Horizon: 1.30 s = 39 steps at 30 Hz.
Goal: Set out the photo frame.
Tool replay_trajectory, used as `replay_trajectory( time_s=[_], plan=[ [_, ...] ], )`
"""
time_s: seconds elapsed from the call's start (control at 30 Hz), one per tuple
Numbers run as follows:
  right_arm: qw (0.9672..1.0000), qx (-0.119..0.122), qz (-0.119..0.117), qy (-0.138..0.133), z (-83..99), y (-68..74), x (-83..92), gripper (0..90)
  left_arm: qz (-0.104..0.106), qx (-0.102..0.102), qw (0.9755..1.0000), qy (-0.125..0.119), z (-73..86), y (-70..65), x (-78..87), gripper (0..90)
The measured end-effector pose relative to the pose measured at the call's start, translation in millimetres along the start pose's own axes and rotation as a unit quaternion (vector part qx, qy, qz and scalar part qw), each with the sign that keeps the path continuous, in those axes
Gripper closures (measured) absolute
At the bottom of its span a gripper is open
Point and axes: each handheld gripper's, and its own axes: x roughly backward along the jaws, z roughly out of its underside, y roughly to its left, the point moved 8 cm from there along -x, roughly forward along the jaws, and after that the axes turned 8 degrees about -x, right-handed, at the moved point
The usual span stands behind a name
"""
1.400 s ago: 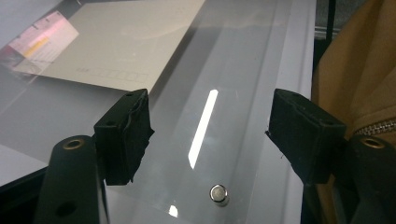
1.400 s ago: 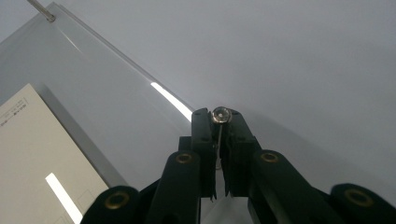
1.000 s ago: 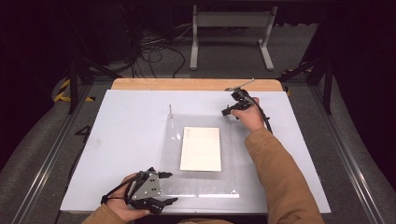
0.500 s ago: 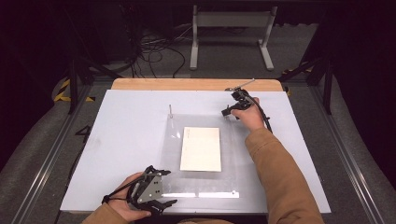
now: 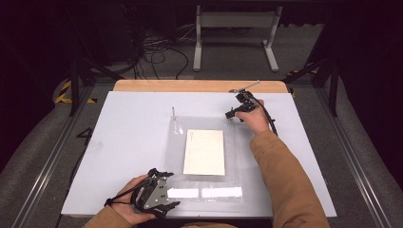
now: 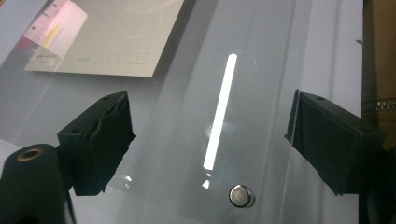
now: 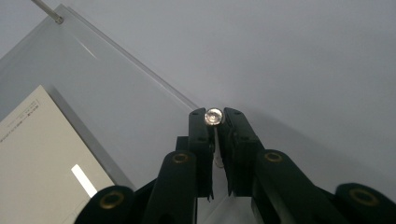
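Note:
A clear plastic plate point(image 5: 237, 156) lies flat on the white table point(image 5: 128, 137), with a cream card point(image 5: 204, 152) at its middle. My right gripper point(image 5: 231, 114) stands at the plate's far right corner, shut on a small metal pin point(image 7: 214, 116) whose round head shows between the jaw tips of that gripper point(image 7: 215, 120). Another upright pin point(image 5: 174, 113) stands at the far left corner. My left gripper point(image 5: 172, 190) is open at the near left corner, and in its own view that gripper point(image 6: 208, 116) hangs over the plate point(image 6: 261, 93), with a round pin head point(image 6: 241, 195) below.
A wooden strip point(image 5: 199, 85) runs along the table's far edge. Beyond it, on the dark floor, are a white metal stand point(image 5: 235, 28) and loose cables point(image 5: 157, 47). Brown cardboard point(image 6: 378, 46) shows past the table edge in the left gripper view.
The left gripper has shifted only slightly near the plate's front left corner. The right gripper stays at the far right corner.

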Motion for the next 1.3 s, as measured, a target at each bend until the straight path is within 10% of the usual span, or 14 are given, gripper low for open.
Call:
replay_trajectory(
  time_s=[0.27, 0.97, 1.3],
  plan=[
    [1.0000, 0.003, -0.003, -0.001, 0.1, -0.3, -0.2, 82.5, 0.029, 0.001, 0.9995, -0.007, -4.9, 0.6, 8.5, 34.8],
    [0.9995, 0.015, -0.008, -0.025, 2.1, -1.1, 1.9, 81.8, -0.008, -0.032, 0.9994, -0.013, -20.6, 4.4, 25.1, 53.8],
    [0.9970, 0.012, -0.007, -0.077, 7.3, 1.2, 32.0, 69.3, -0.029, -0.023, 0.9985, -0.041, -36.8, 13.2, 34.7, 57.4]
  ],
)
